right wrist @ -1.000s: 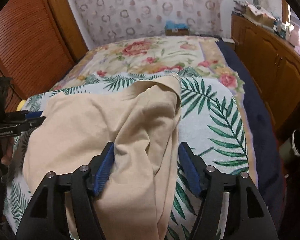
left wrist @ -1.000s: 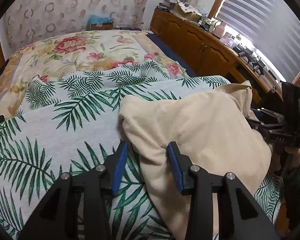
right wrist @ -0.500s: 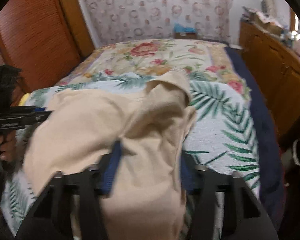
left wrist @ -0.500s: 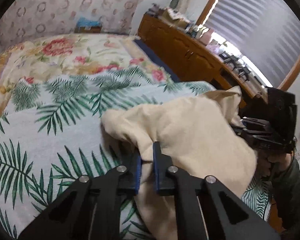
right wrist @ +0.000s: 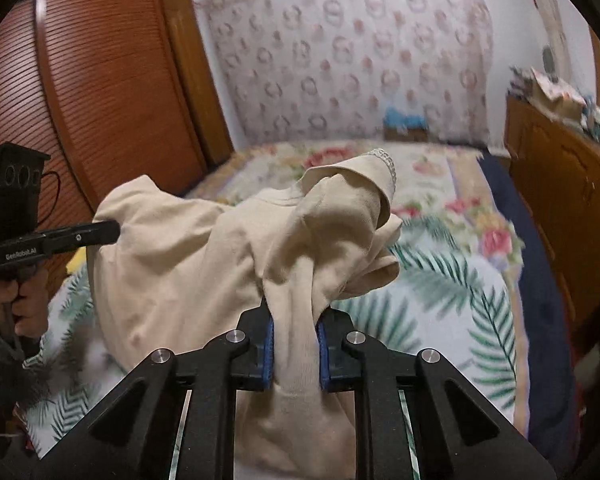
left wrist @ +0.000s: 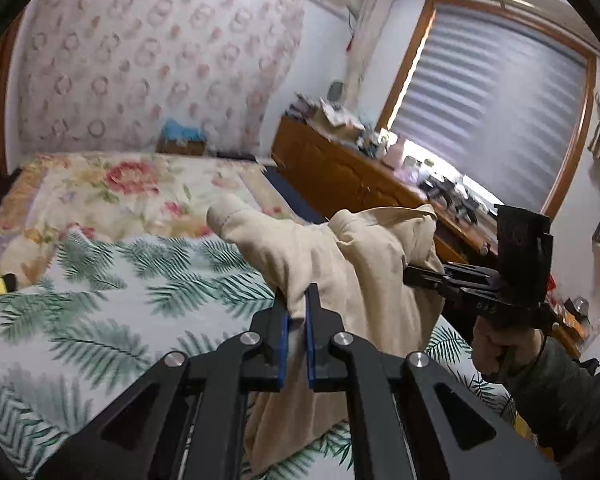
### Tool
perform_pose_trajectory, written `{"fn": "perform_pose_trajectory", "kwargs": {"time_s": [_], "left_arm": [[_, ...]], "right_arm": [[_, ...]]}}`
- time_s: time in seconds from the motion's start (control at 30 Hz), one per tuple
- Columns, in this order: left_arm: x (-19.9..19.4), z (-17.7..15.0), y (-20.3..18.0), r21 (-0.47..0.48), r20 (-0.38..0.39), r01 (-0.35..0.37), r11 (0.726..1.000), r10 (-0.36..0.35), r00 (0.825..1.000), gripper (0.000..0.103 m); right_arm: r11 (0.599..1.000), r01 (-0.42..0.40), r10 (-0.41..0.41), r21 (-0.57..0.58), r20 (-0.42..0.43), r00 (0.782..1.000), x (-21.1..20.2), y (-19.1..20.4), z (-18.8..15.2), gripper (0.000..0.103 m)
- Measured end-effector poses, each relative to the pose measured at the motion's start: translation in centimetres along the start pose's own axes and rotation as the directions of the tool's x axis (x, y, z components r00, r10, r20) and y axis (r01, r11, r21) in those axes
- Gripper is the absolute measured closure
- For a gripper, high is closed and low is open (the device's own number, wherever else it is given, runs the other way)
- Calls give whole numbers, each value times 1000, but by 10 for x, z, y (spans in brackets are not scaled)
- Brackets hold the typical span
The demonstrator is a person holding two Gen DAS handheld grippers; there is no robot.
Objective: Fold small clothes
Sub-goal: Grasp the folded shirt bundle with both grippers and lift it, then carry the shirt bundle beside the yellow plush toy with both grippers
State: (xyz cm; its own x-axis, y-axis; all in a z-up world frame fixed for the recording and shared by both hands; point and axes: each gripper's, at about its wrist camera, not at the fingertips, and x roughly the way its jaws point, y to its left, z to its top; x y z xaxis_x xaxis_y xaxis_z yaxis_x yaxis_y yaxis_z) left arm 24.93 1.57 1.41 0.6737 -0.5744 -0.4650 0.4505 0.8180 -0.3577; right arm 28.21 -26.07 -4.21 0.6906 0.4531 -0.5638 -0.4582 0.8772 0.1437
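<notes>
A small beige garment [left wrist: 360, 264] hangs in the air above the bed, held between both grippers. My left gripper [left wrist: 296, 312] is shut on one edge of it, blue pads pinching the cloth. My right gripper [right wrist: 294, 328] is shut on a bunched fold of the same garment [right wrist: 204, 248], whose lace-trimmed opening sticks up behind. The right gripper also shows in the left wrist view [left wrist: 416, 274] at the garment's right side. The left gripper shows in the right wrist view [right wrist: 108, 230] at its left side.
The bed below has a palm-leaf cover [left wrist: 100, 304] and a floral quilt [left wrist: 112, 188] farther back. A wooden dresser [left wrist: 340, 172] with clutter stands right of the bed, under a window blind. A wooden louvred door [right wrist: 100, 80] stands left.
Both grippers have closed on the beige garment and lifted it off the bed; the cameras now look higher into the room.
</notes>
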Motion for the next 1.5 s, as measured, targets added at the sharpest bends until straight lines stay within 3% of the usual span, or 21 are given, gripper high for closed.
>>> {"fn": "perform_pose_trajectory", "kwargs": {"time_s": [0.2, 0.33, 0.5, 0.63, 0.77, 0.97, 1.07, 1.13, 1.27, 1.5], "left_arm": [[-66, -13, 37, -47, 86, -103, 994, 106, 991, 99], [-101, -29, 72, -103, 117, -213, 972, 225, 967, 99], [-136, -61, 118, -209, 136, -320, 924, 351, 926, 99], [-147, -97, 151, -282, 102, -425, 860, 468, 878, 99], [-155, -128, 176, -373, 76, -445, 814, 505, 860, 99], [-155, -148, 182, -401, 44, -474, 784, 533, 845, 99], [-158, -153, 185, -404, 16, -499, 767, 551, 835, 99], [-158, -148, 183, -408, -4, -508, 759, 555, 832, 99], [-156, -152, 184, -423, -24, -516, 745, 560, 828, 99], [-156, -153, 186, -416, -52, -536, 735, 569, 821, 99]], "right_arm": [[992, -78, 81, -102, 21, 997, 23, 48, 36, 89], [970, -142, 146, -199, 6, 989, 53, 93, 61, 89], [921, -223, 216, -318, -60, 975, 114, 158, 91, 89], [868, -287, 252, -404, -140, 958, 173, 214, 107, 89], [823, -330, 261, -463, -209, 942, 225, 262, 108, 89], [782, -368, 263, -503, -269, 926, 280, 312, 104, 89], [785, -381, 267, -488, -288, 920, 294, 321, 104, 88], [806, -357, 253, -472, -269, 929, 296, 320, 107, 87], [847, -292, 208, -443, -228, 951, 297, 319, 118, 56], [887, -272, 187, -374, -248, 951, 290, 281, 108, 55]]}}
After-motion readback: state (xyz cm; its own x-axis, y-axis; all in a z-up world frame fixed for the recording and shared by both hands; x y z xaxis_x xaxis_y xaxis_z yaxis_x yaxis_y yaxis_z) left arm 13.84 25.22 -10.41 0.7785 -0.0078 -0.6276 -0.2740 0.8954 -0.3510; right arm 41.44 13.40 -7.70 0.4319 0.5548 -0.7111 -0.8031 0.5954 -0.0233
